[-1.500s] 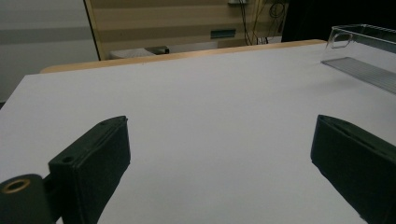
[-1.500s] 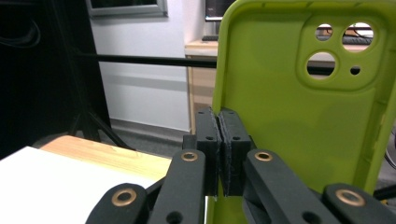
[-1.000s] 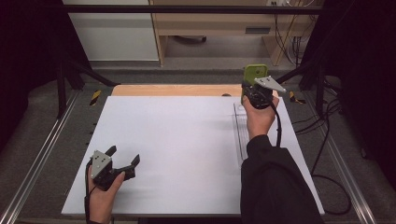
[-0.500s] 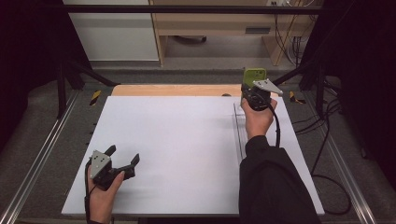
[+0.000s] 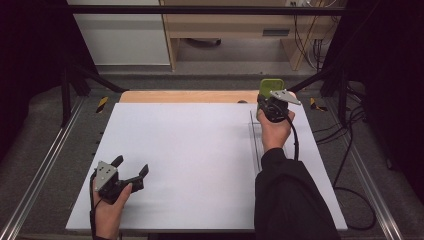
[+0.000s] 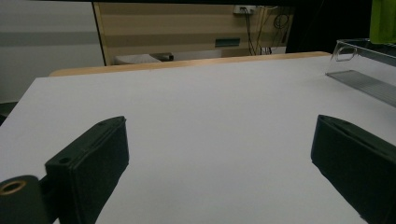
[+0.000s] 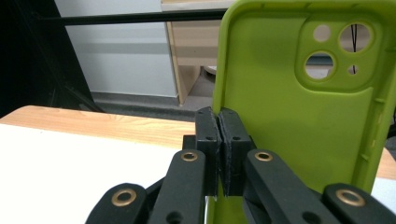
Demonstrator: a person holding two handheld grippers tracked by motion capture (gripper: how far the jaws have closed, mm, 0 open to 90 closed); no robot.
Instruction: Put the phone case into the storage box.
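Over at the far right of the white board [image 5: 190, 160], the right gripper [image 5: 272, 106] is holding a green phone case [image 5: 270, 86]. From the right gripper view, its two black jaws are pressing tight together on the left edge of the case, with the thin wall pinched between them. The case is standing up tall, and its inside is facing the camera, so the round camera holes are showing near the top right corner. From the high view, the case is poking up above the person's right hand [image 5: 274, 131], close to the far edge of the board where the wooden table [image 5: 190, 96] is peeking out.

A clear plastic tray [image 6: 364, 65] is lying on the board just below that hand.

Down at the near left corner, the left gripper [image 5: 131, 170] is resting low over the board in the person's left hand [image 5: 107, 210]. Its jaws are standing wide apart, with bare white board between them.
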